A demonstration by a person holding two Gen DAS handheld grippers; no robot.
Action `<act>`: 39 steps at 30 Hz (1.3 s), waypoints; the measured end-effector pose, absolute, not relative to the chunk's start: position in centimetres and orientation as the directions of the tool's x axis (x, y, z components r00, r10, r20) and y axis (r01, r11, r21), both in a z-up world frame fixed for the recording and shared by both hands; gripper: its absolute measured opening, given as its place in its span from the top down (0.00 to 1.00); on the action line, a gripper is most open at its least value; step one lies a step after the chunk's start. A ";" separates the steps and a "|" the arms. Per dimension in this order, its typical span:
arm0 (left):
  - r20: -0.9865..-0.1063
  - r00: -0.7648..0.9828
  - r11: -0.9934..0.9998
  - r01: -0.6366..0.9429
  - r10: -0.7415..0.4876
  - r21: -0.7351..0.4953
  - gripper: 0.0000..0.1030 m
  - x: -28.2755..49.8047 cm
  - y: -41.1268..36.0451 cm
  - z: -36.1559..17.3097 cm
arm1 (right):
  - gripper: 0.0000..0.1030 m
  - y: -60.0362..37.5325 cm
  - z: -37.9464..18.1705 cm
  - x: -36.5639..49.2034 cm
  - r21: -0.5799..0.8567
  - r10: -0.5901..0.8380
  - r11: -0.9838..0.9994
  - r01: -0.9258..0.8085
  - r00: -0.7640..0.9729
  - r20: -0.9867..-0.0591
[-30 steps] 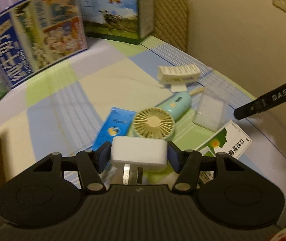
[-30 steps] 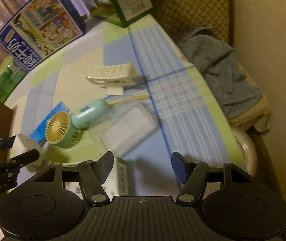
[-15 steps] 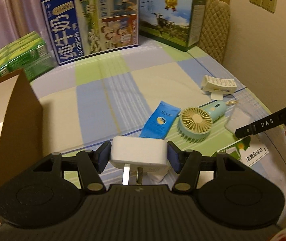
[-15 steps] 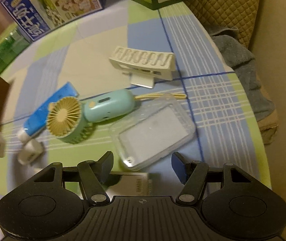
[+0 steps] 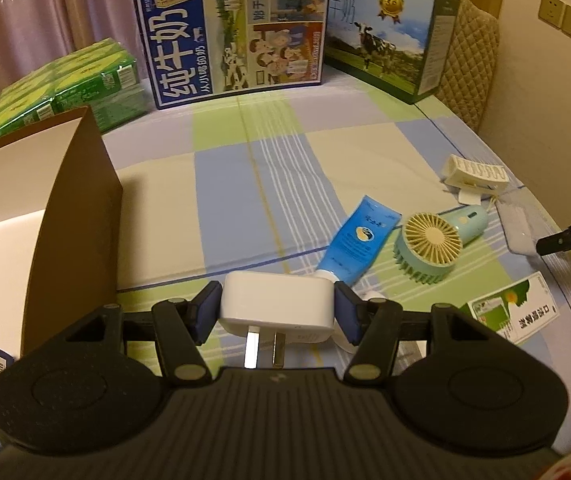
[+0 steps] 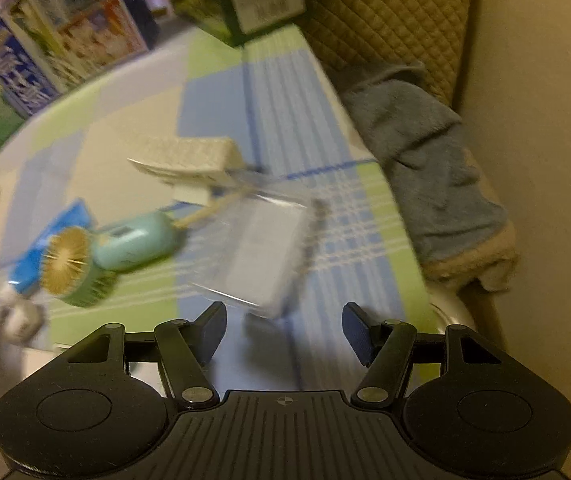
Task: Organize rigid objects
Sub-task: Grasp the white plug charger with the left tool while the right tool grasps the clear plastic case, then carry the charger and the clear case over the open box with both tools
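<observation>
White plug adapter [image 5: 276, 304] stays clamped in left hand-held gripper [image 5: 277, 309], now nearer cardboard box [image 5: 73, 216].

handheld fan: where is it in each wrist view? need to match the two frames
Left wrist: handheld fan lies right of centre, beside the blue tube.
Right wrist: handheld fan lies at the left, blurred, left of the clear case.
Shared landmark: white ribbed clip beyond the fan.
</observation>
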State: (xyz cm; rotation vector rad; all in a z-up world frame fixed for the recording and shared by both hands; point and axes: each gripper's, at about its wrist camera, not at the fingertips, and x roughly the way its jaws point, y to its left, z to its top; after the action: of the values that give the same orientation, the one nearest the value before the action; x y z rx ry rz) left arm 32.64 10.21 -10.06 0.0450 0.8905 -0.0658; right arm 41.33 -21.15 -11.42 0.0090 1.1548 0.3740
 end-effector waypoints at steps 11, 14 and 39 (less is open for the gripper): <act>-0.786 0.617 0.998 0.062 -0.026 0.016 0.46 33.1 10.4 -10.1 | 0.41 -16.5 -13.2 45.1 0.132 0.223 0.951 -0.278 0.329 -0.918; -0.789 0.614 0.998 0.054 -0.023 0.013 0.46 32.9 10.5 -10.2 | 0.41 -16.7 -13.2 44.8 0.098 0.213 0.942 -0.322 0.343 -0.915; -0.778 0.625 0.997 0.077 -0.069 -0.026 0.46 29.8 8.7 -8.7 | 0.45 -23.7 -8.9 36.3 0.158 0.318 0.901 -0.405 0.366 -0.874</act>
State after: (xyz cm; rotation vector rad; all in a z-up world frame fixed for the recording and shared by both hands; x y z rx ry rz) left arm 29.83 8.74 -8.69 0.0103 0.8922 -0.0838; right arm 36.28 -23.69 -8.87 -0.0884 1.1023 0.4654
